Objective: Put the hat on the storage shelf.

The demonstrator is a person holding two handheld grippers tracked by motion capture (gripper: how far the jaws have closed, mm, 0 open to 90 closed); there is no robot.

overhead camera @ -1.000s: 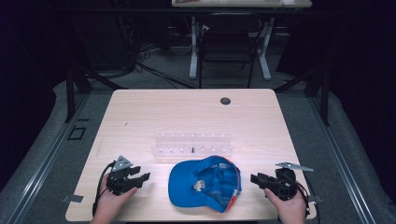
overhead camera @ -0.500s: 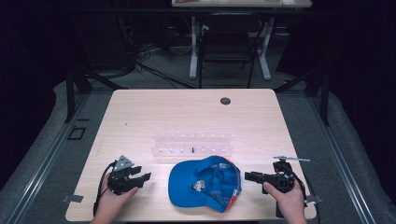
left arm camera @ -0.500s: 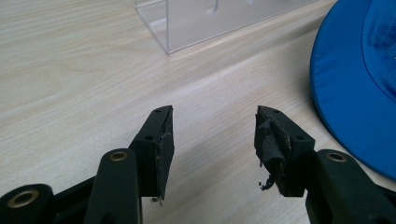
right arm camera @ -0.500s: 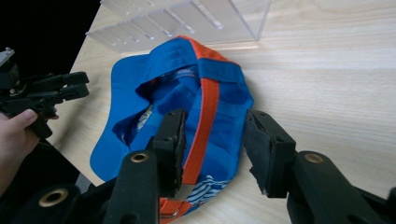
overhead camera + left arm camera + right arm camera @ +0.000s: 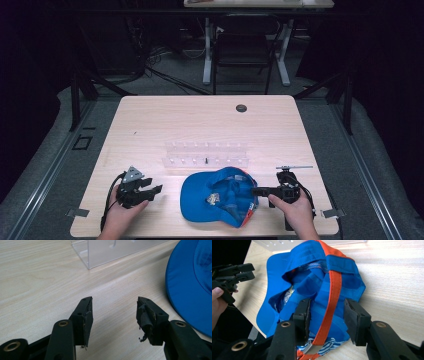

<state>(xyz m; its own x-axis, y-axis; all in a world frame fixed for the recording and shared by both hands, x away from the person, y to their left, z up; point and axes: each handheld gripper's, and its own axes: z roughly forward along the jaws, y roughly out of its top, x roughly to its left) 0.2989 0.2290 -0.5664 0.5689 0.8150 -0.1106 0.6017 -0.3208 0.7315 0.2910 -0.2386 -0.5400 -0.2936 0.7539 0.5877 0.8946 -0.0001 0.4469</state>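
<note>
Cap (image 5: 220,197) lies upside down near the table's (image 5: 150,120) front edge, just in front of the clear rack (image 5: 205,155). Right gripper (image 5: 256,190) has moved in from the right edge since a second ago; its jaws have just been opening and now straddle the orange strap (image 5: 332,305) unpinched. A grasp looks imminent. Left gripper (image 5: 152,186) rests open, holding nothing, left of the cap.

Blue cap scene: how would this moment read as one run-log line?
right tongs: open, astride blue cap back strap, grip not confirmed | left tongs: open, nothing between, over table | clear rack: behind cap
</note>
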